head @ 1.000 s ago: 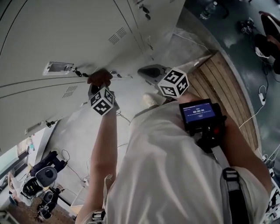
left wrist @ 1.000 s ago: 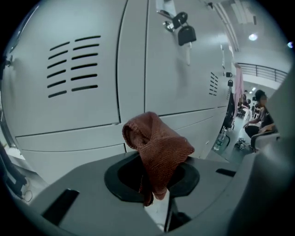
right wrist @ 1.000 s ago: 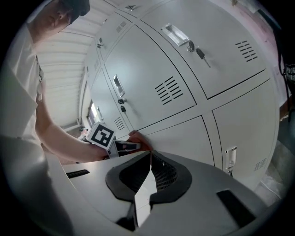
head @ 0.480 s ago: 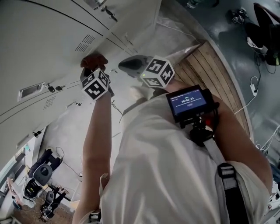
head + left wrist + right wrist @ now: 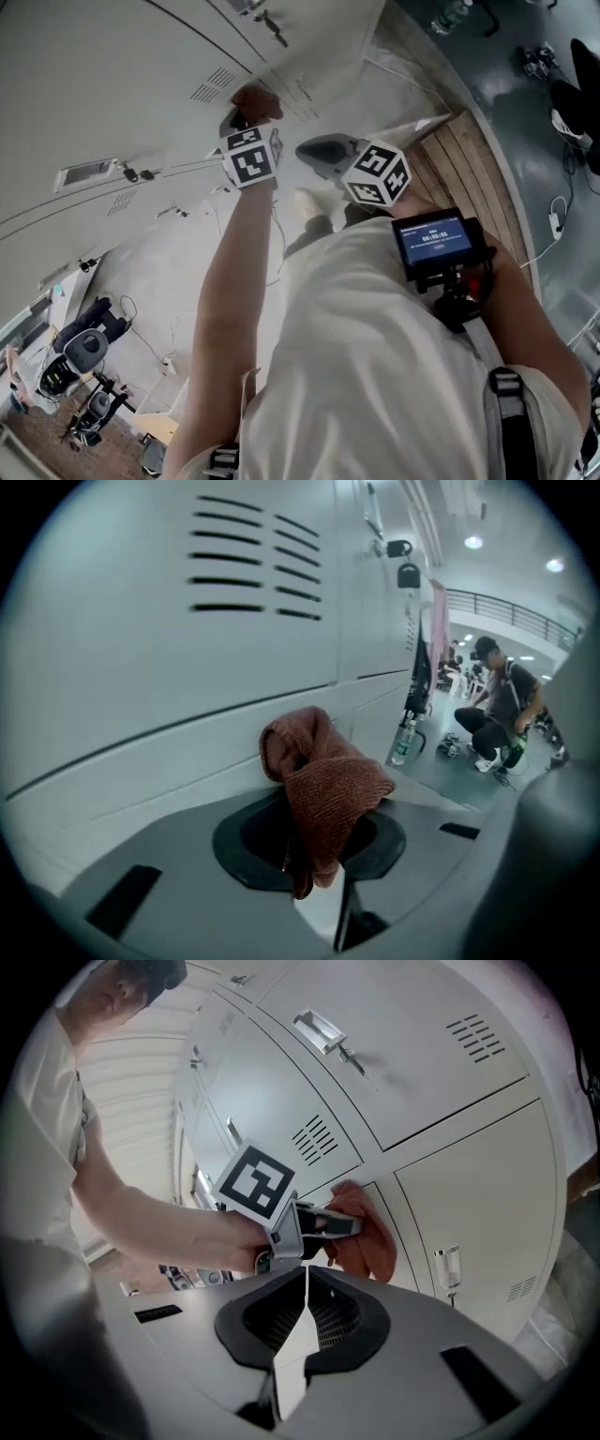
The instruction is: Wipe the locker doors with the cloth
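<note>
A rust-red knitted cloth point(image 5: 323, 778) is bunched between the jaws of my left gripper point(image 5: 314, 832), which is shut on it. The cloth presses against a pale grey locker door point(image 5: 178, 677) just below its vent slots point(image 5: 253, 581). In the head view the cloth point(image 5: 255, 101) sits on the door above the left gripper point(image 5: 242, 124). My right gripper point(image 5: 307, 1283) is shut with nothing in it and hangs back from the lockers point(image 5: 450, 1129). From there I see the left gripper point(image 5: 323, 1224) and the cloth point(image 5: 367, 1239) on the door. In the head view the right gripper point(image 5: 323, 155) floats below the lockers.
Latch handles point(image 5: 319, 1027) and a padlock point(image 5: 408, 574) stick out from the doors. A water bottle point(image 5: 403, 744) stands on the floor by the lockers, and a person point(image 5: 492, 710) crouches farther down. A wooden bench point(image 5: 473, 178) lies to the right, with bags and cables point(image 5: 80, 361) on the floor.
The left gripper and cloth have slid up and to the right along the locker face. The right gripper stays shut and has shifted a little with the body.
</note>
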`<state>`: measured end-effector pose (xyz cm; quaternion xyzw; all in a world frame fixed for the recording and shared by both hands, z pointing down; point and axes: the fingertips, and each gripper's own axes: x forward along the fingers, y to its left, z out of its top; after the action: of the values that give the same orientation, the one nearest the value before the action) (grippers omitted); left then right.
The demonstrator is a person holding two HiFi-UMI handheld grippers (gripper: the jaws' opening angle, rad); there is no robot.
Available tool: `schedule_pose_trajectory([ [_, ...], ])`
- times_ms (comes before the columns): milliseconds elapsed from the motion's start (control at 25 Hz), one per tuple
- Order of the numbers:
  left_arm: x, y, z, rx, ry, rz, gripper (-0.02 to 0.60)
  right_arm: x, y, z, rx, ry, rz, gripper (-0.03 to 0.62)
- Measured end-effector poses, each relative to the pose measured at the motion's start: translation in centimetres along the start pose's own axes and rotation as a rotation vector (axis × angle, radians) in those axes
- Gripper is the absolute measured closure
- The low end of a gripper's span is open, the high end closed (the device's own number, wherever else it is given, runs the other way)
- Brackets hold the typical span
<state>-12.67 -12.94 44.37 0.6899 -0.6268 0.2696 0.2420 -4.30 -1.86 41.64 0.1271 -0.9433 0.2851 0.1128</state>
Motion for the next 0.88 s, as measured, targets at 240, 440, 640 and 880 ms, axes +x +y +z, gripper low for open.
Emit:
schedule_pose_trajectory([
  [240, -3.8, 9.5, -7.6, -0.109, 0.058, 0.19, 0.505, 1.1, 0.9, -0.2, -0.014, 0.021, 0.021, 0.574],
  [440, -7.6, 16.6, -11.6, -0.158, 0.07, 0.348, 0.505, 2.3, 1.7, -0.6, -0.018, 0.03, 0.05, 0.574],
  [640, -6.9, 18.7, -15.6, -0.335, 0.117, 0.523, 0.505, 2.7, 1.8, -2.1, 0.018, 0.029, 0.055, 0.574],
  [880, -1.7, 12.0, -13.3, -0.26, 0.124, 0.442, 0.505, 0.9, 0.9, -4.0, 0.04, 0.039, 0.051, 0.574],
])
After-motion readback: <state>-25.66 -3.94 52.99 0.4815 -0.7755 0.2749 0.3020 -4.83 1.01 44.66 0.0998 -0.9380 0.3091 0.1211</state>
